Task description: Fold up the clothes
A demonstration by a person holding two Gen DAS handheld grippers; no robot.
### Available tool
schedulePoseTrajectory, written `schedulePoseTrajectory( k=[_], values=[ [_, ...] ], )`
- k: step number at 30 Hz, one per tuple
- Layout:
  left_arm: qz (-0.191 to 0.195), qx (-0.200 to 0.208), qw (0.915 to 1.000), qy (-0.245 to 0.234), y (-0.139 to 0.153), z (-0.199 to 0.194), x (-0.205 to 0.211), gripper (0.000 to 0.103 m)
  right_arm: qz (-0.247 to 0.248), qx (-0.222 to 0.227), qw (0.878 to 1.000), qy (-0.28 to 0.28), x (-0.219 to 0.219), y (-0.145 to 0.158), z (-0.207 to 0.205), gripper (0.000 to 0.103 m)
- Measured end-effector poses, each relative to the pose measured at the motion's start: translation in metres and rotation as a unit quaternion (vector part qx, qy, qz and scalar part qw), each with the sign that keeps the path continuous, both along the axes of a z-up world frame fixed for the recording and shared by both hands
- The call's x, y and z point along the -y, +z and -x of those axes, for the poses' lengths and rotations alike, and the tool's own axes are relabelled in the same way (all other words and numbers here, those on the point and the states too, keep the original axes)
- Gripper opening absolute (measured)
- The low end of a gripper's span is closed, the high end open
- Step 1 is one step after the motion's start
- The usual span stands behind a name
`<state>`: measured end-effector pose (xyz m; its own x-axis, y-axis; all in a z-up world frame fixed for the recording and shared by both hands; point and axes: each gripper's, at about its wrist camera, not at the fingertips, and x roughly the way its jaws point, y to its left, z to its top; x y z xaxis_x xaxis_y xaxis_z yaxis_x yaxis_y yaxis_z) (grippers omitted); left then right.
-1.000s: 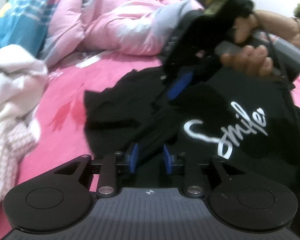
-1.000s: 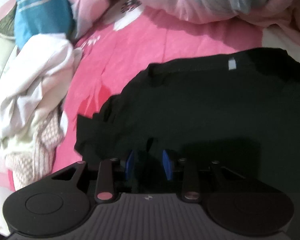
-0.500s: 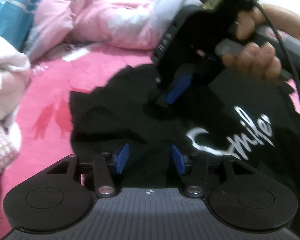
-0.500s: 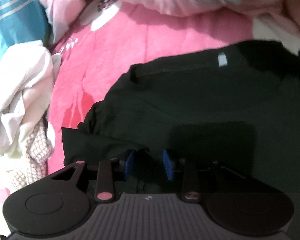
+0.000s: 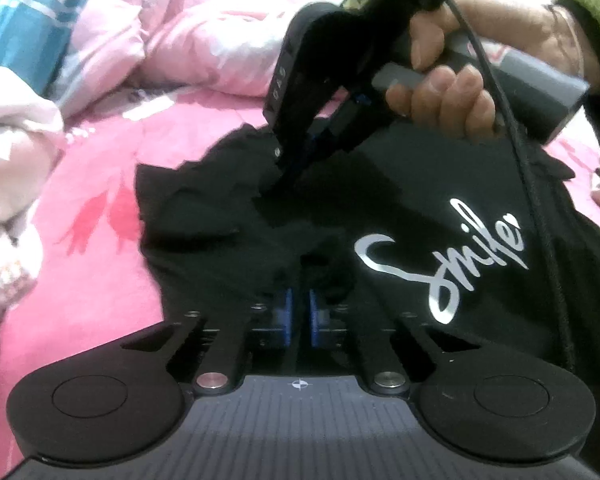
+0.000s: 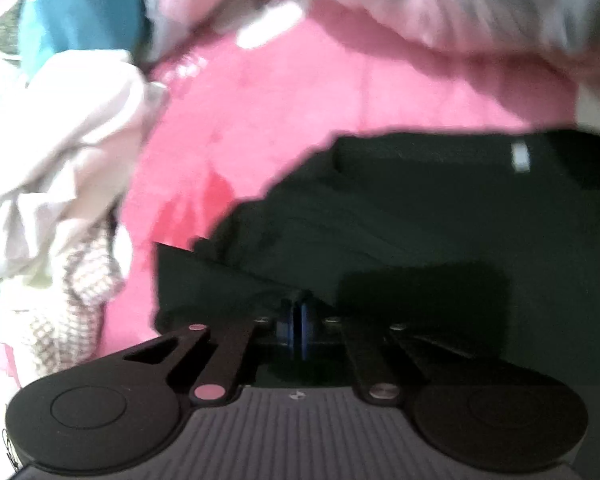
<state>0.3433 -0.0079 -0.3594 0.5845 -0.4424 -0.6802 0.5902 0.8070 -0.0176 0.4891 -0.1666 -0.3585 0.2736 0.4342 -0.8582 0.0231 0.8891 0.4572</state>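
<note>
A black T-shirt (image 5: 400, 208) with white "Smile" lettering (image 5: 440, 264) lies rumpled on the pink bed. My left gripper (image 5: 299, 304) is closing to a tight pinch, its blue pads on a raised fold of the shirt near the lettering. A hand (image 5: 440, 92) holds my right gripper (image 5: 290, 172) farther back, its tips pressed into the shirt by the crumpled sleeve. In the right wrist view the right gripper (image 6: 296, 316) is closing, pads almost together on a fold of the black T-shirt (image 6: 420, 216). The shirt's white neck label (image 6: 520, 156) shows at the far right.
The pink bedsheet (image 5: 92, 216) spreads left of the shirt. A pink duvet (image 5: 220, 40) is bunched along the back. White clothes (image 6: 60, 140) and a checked cloth (image 6: 80, 292) are piled at the left, with teal striped fabric (image 6: 80, 8) behind. A black cable (image 5: 540, 200) hangs over the shirt.
Both grippers stood open over the shirt and are now pinched shut on its fabric. The right gripper has shifted a little sideways and the cloth by the sleeve has bunched up.
</note>
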Motion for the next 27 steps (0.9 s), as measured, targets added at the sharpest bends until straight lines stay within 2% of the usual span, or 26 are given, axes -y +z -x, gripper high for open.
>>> schedulePoseTrajectory(
  k=[4, 6, 10, 12, 14, 17, 19, 21, 24, 27],
  values=[
    [0.016, 0.038, 0.9979, 0.051, 0.015, 0.009, -0.017, 0.000, -0.024, 0.109, 0.994, 0.007, -0.007, 0.061, 0.005, 0.003],
    [0.028, 0.037, 0.9956, 0.082, 0.022, 0.009, -0.028, 0.000, -0.016, 0.130, 0.991, 0.009, -0.007, 0.075, 0.003, 0.003],
    [0.082, 0.005, 0.9855, 0.149, 0.030, -0.003, -0.056, 0.000, -0.034, 0.069, 0.997, -0.007, -0.005, 0.059, -0.016, 0.003],
    [0.116, -0.005, 0.9757, 0.186, 0.036, -0.010, -0.073, 0.000, -0.061, 0.083, 0.995, -0.001, -0.013, 0.071, -0.024, 0.003],
    [0.151, -0.013, 0.9622, 0.226, 0.043, -0.016, -0.092, 0.000, -0.089, 0.099, 0.991, 0.005, -0.021, 0.084, -0.029, 0.003],
    [0.167, -0.011, 0.9481, 0.270, 0.049, -0.018, -0.113, 0.000, -0.095, 0.078, 0.992, 0.014, -0.037, 0.082, -0.038, 0.003],
    [0.171, -0.008, 0.9427, 0.286, 0.052, -0.015, -0.121, 0.000, -0.106, 0.065, 0.992, 0.017, -0.040, 0.083, -0.040, 0.003],
    [0.176, -0.002, 0.9428, 0.283, 0.056, -0.007, -0.122, 0.000, -0.103, 0.079, 0.991, 0.024, -0.038, 0.093, -0.034, 0.003],
    [0.155, 0.015, 0.9585, 0.239, 0.060, 0.005, -0.103, 0.000, -0.094, 0.079, 0.992, 0.018, -0.026, 0.098, -0.025, 0.003],
    [0.122, 0.027, 0.9743, 0.187, 0.057, 0.016, -0.077, 0.000, -0.053, 0.061, 0.997, 0.009, -0.005, 0.085, -0.011, 0.003]
  ],
)
